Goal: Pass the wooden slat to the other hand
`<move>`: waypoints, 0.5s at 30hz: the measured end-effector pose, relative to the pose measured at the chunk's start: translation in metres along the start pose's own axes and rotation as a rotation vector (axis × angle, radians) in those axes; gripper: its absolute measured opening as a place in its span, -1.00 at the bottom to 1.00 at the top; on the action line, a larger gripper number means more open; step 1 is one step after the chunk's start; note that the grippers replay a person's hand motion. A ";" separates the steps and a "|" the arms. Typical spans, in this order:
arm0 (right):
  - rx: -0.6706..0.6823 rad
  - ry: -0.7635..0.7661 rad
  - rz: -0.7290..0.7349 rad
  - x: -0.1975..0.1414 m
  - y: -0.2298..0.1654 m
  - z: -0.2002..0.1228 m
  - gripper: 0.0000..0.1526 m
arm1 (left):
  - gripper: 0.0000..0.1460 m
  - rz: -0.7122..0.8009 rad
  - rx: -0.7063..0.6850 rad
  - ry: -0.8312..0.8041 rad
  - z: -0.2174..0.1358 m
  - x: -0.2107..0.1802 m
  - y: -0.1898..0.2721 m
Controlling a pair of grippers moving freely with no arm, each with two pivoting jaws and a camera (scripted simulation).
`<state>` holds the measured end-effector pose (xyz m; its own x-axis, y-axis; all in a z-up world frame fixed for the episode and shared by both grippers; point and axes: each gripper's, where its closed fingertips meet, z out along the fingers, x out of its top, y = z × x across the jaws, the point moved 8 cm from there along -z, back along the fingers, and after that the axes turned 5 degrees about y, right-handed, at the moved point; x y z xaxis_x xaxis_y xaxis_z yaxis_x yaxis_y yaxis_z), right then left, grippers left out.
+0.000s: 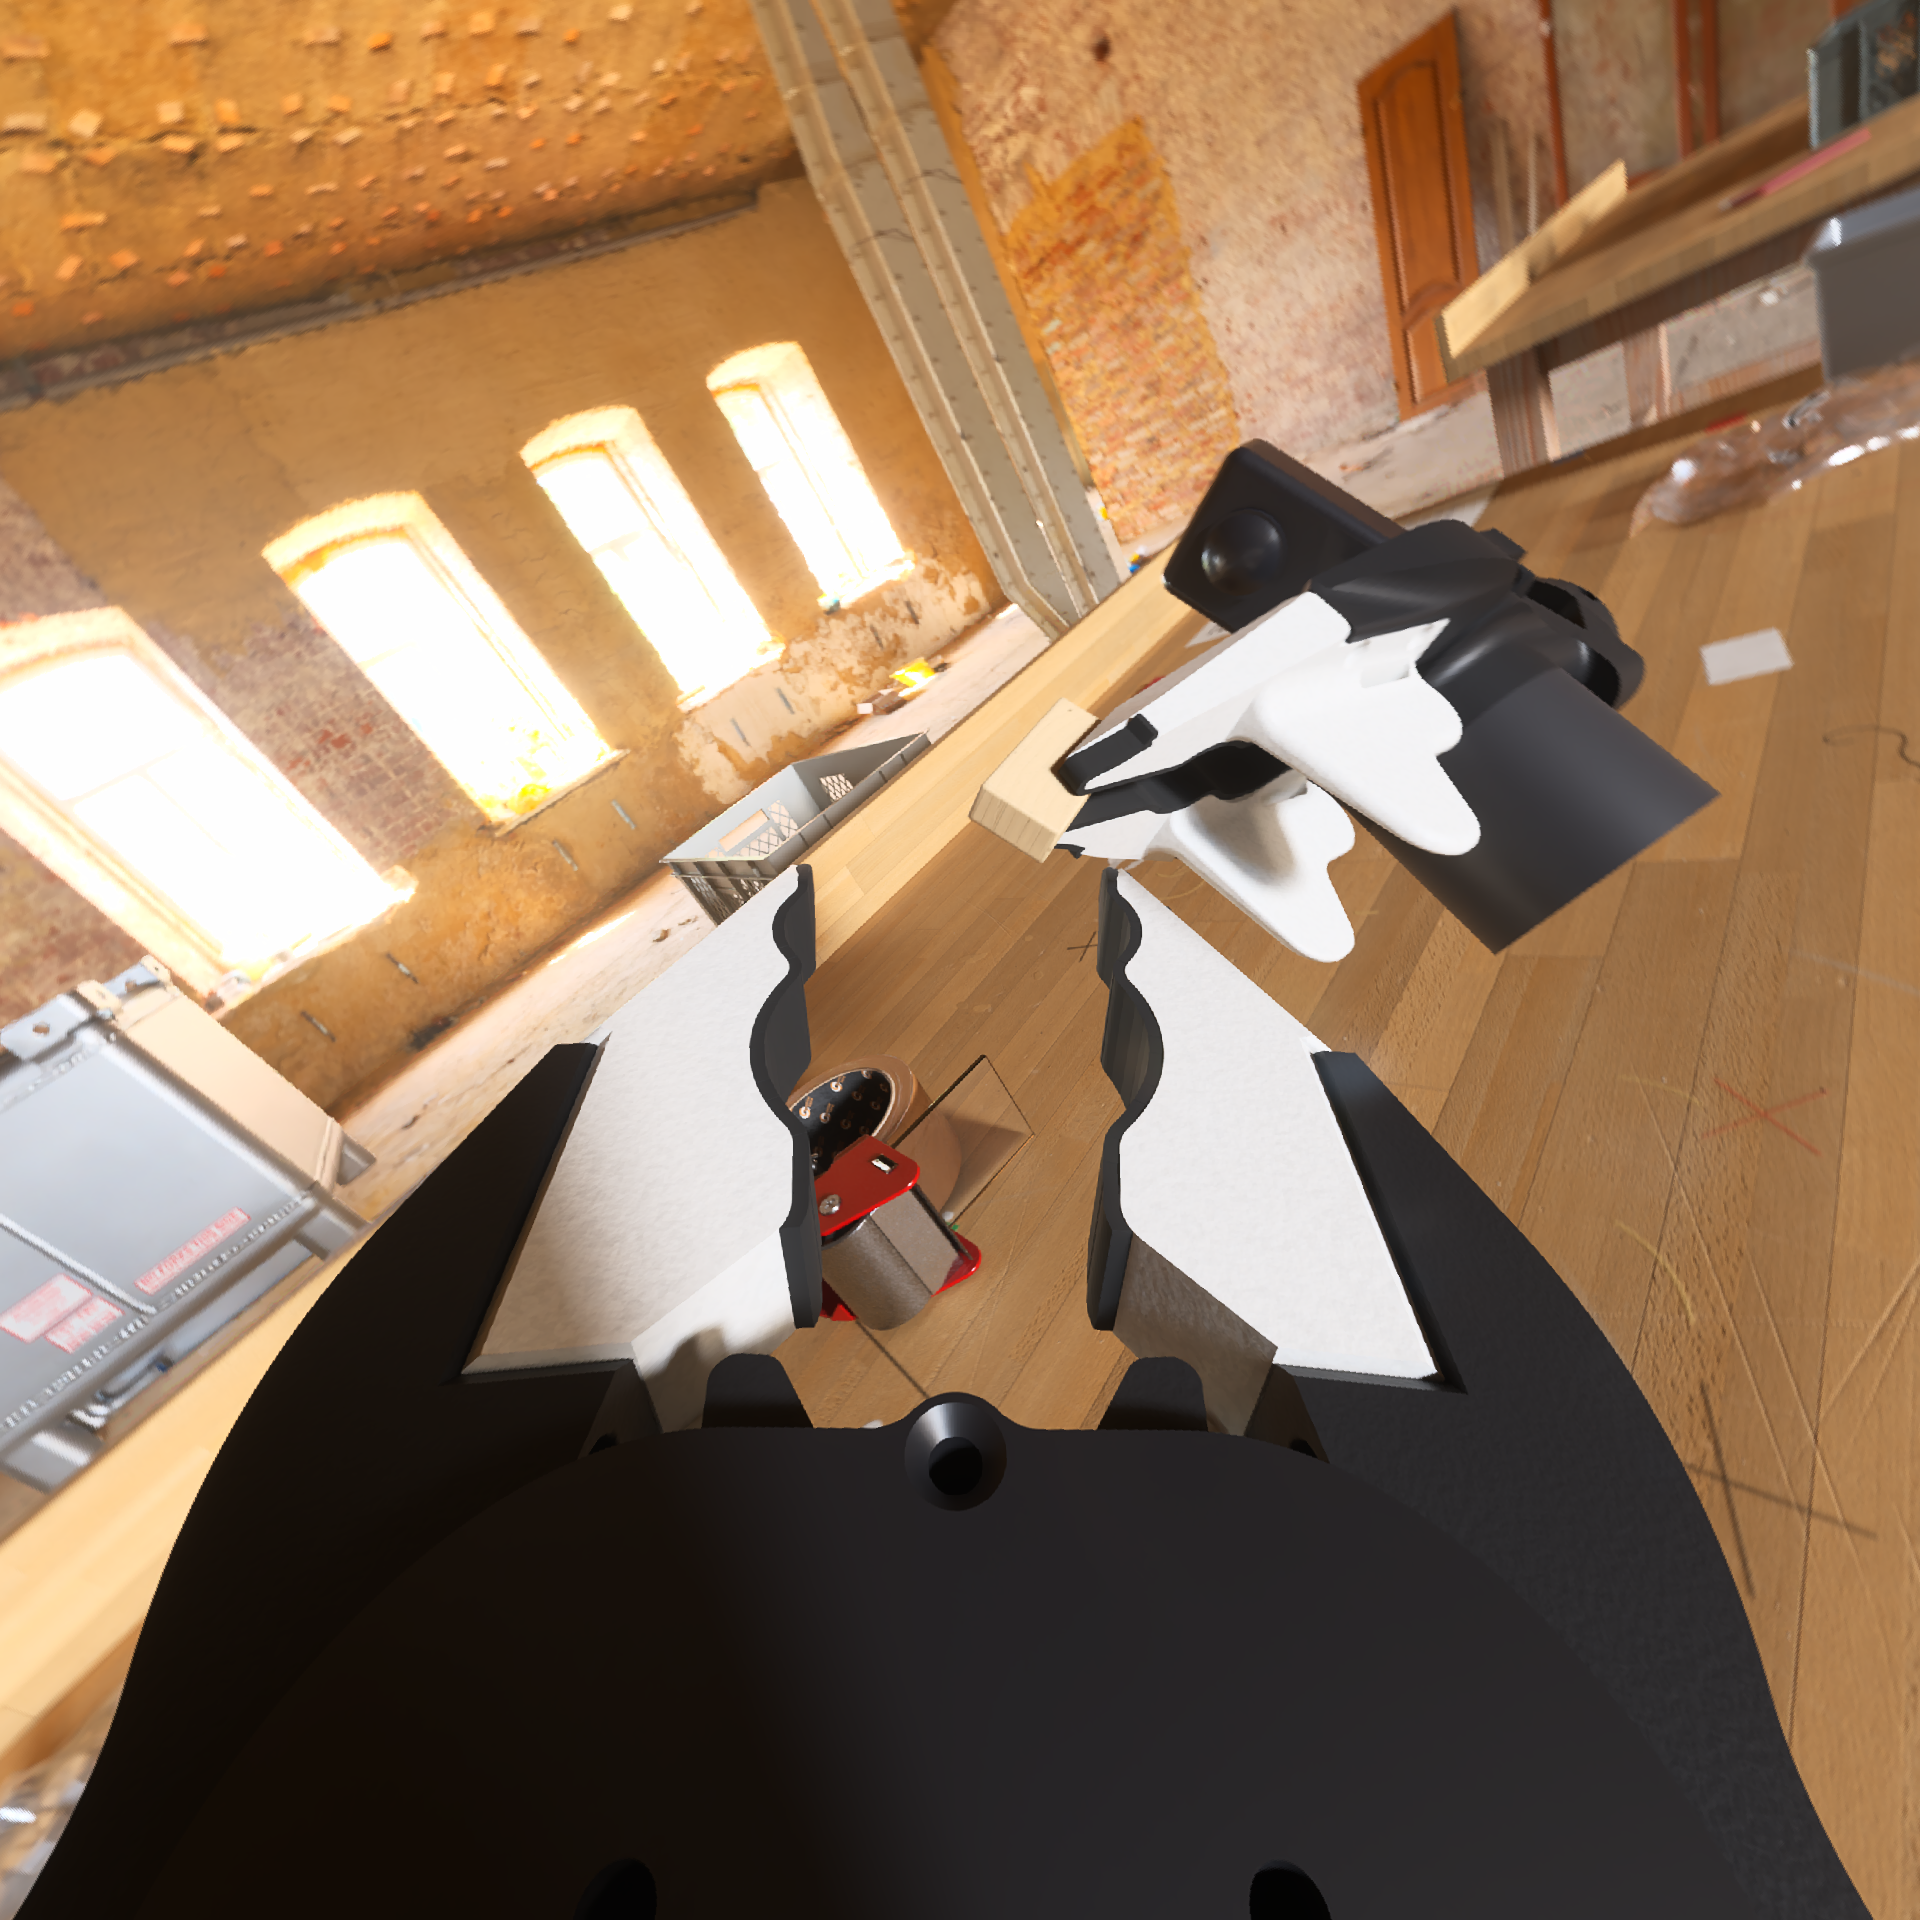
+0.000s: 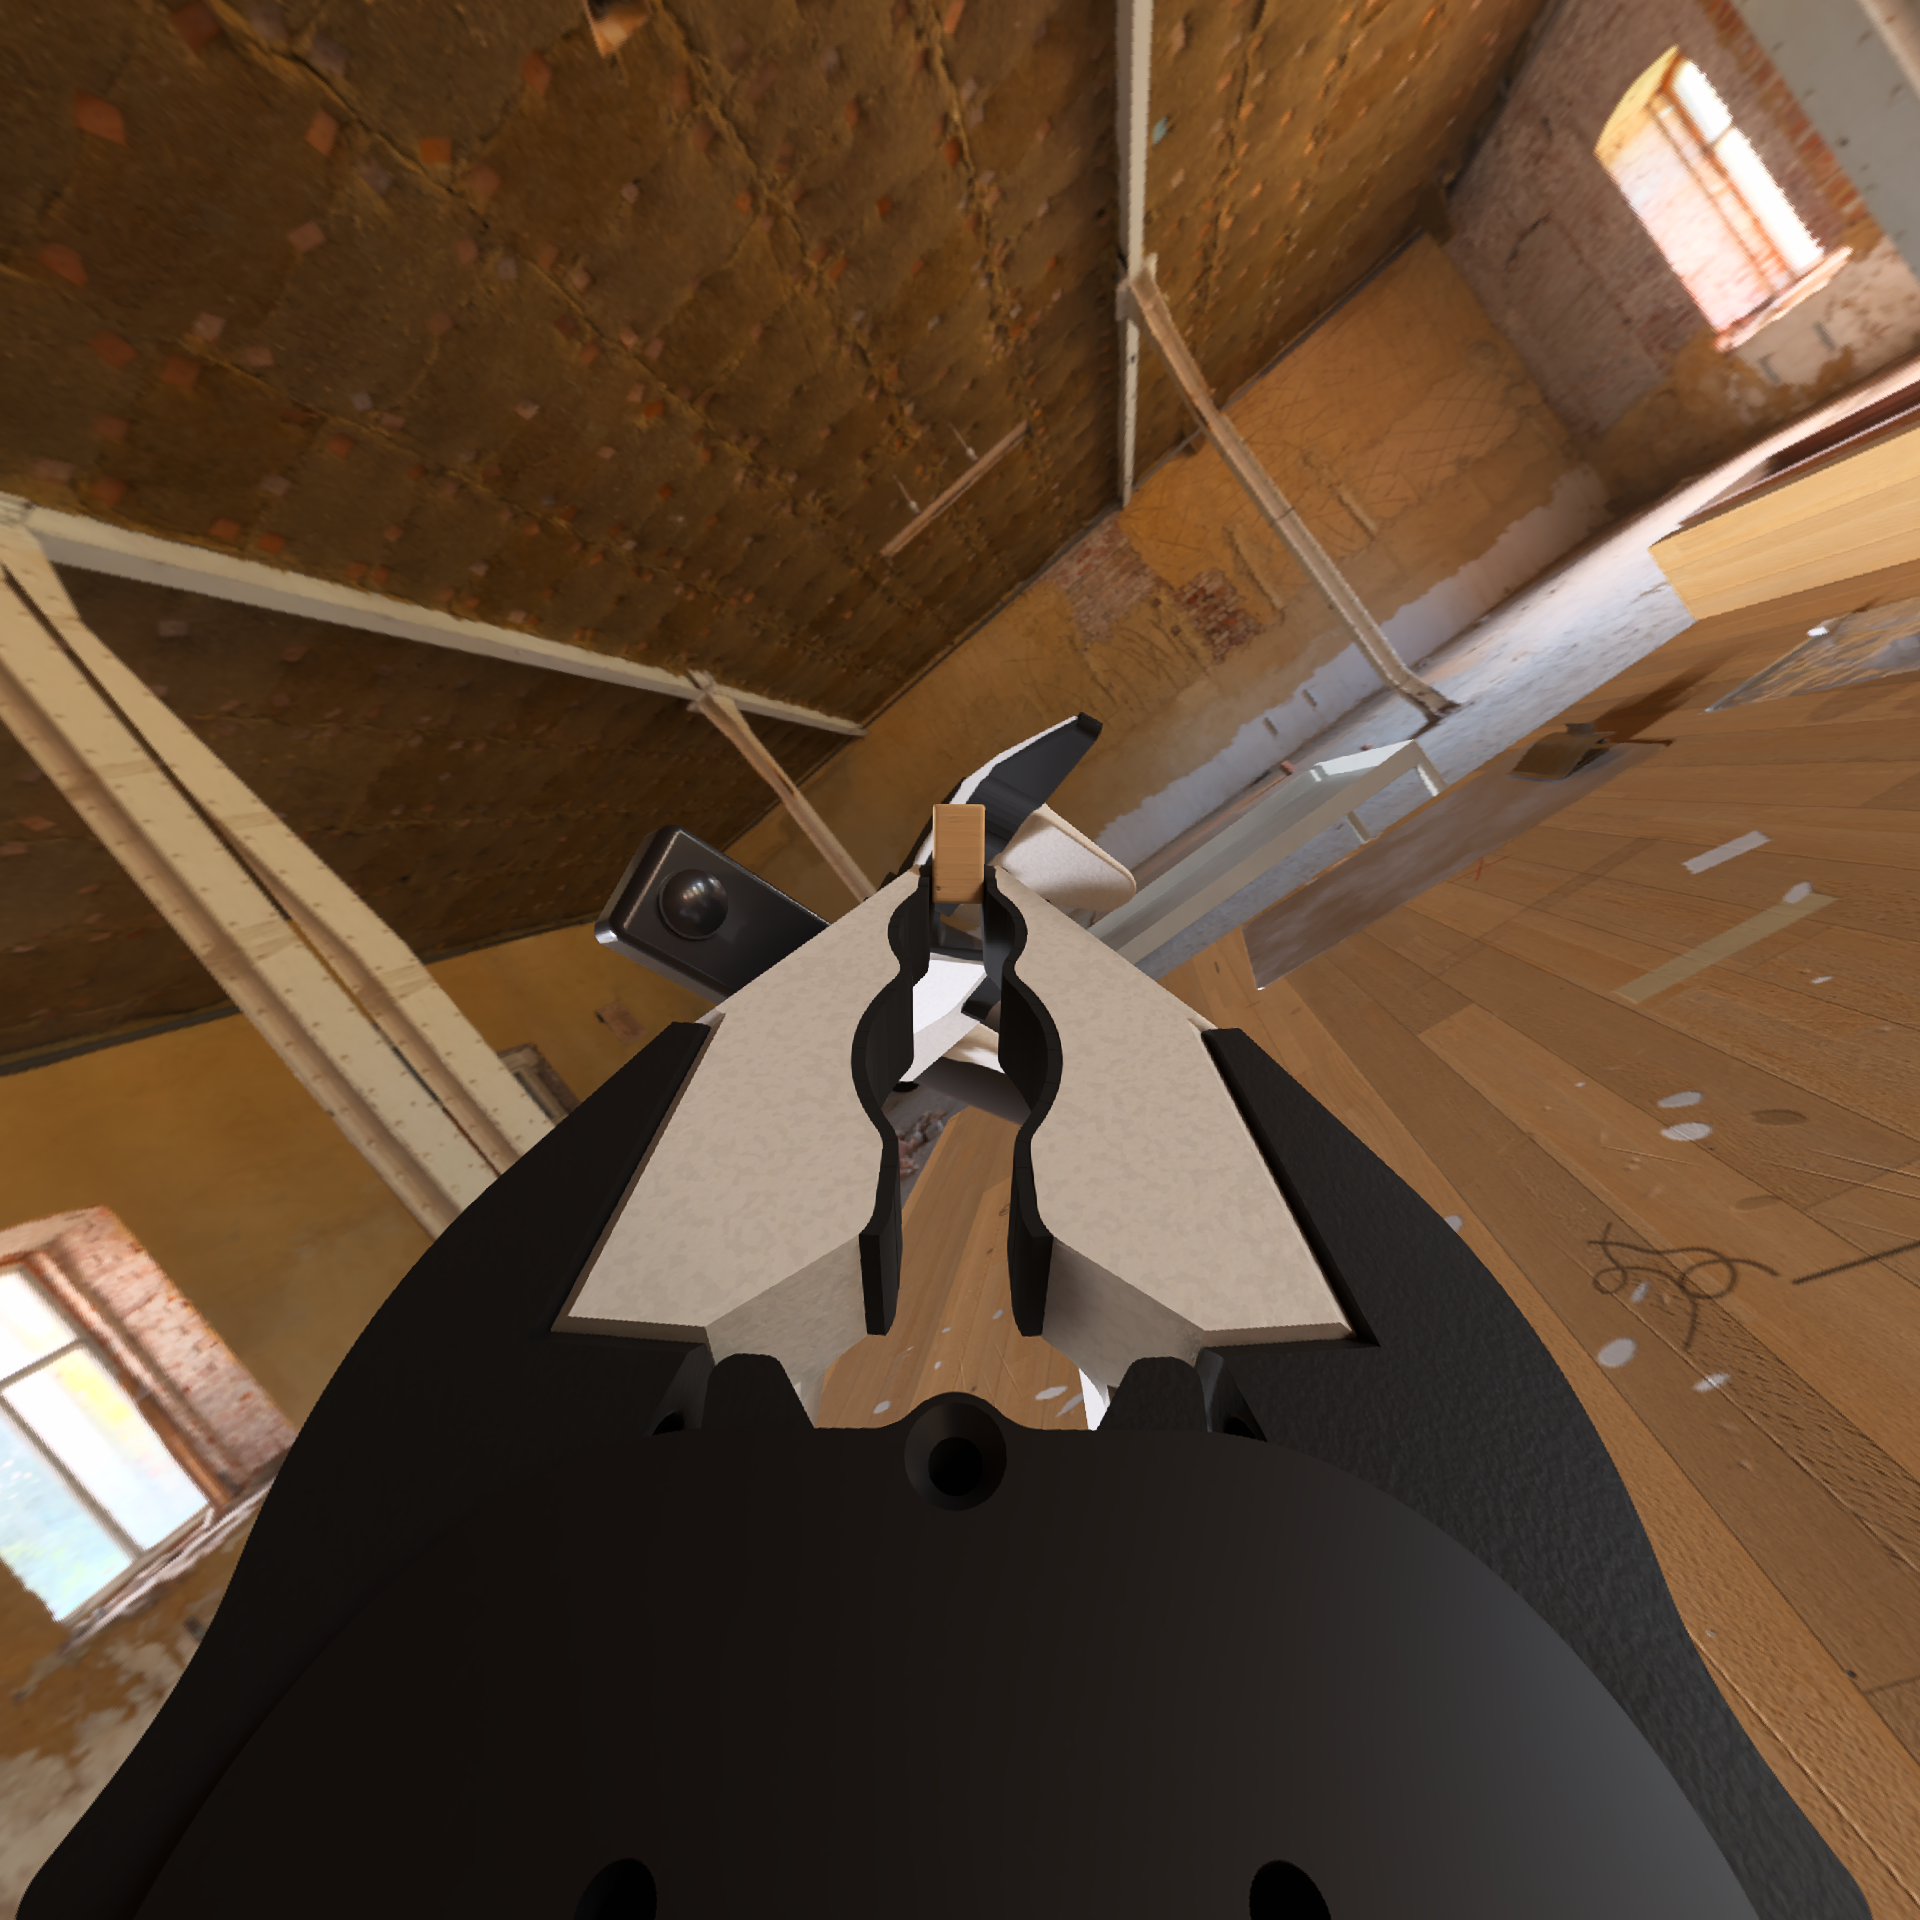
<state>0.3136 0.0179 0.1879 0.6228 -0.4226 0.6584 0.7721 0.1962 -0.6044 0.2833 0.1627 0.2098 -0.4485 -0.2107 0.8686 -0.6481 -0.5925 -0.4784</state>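
Note:
The wooden slat (image 1: 1031, 788) is a short pale block. My right gripper (image 1: 1070, 808) is shut on it and holds it in the air above the wooden table (image 1: 1558, 1143). In the right wrist view the slat (image 2: 958, 854) shows end-on, pinched at the tips of my right gripper (image 2: 956, 891). My left gripper (image 1: 956, 894) is open and empty. Its tips are just short of the slat and do not touch it. One of the left gripper's fingers (image 2: 1039, 774) shows behind the slat in the right wrist view.
A tape dispenser (image 1: 883, 1184) with a brown roll and red frame lies on the table below my left gripper. A grey crate (image 1: 790, 821) stands at the table's far edge. A grey metal case (image 1: 135, 1195) is at the left. A white paper scrap (image 1: 1745, 657) lies at the right.

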 end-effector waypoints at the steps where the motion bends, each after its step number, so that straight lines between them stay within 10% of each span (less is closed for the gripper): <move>1: 0.010 -0.001 0.005 0.000 -0.001 0.000 -0.89 | -0.25 0.024 -0.019 -0.005 0.000 0.003 0.000; 15: 0.128 -0.025 0.060 -0.006 -0.018 0.014 -0.89 | -0.44 0.310 -0.082 -0.005 0.000 0.029 0.018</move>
<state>0.2978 0.0294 0.2007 0.6701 -0.3850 0.6346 0.7422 0.3320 -0.5822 0.2592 0.1461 0.2263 -0.6294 -0.3756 0.6803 -0.5284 -0.4350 -0.7291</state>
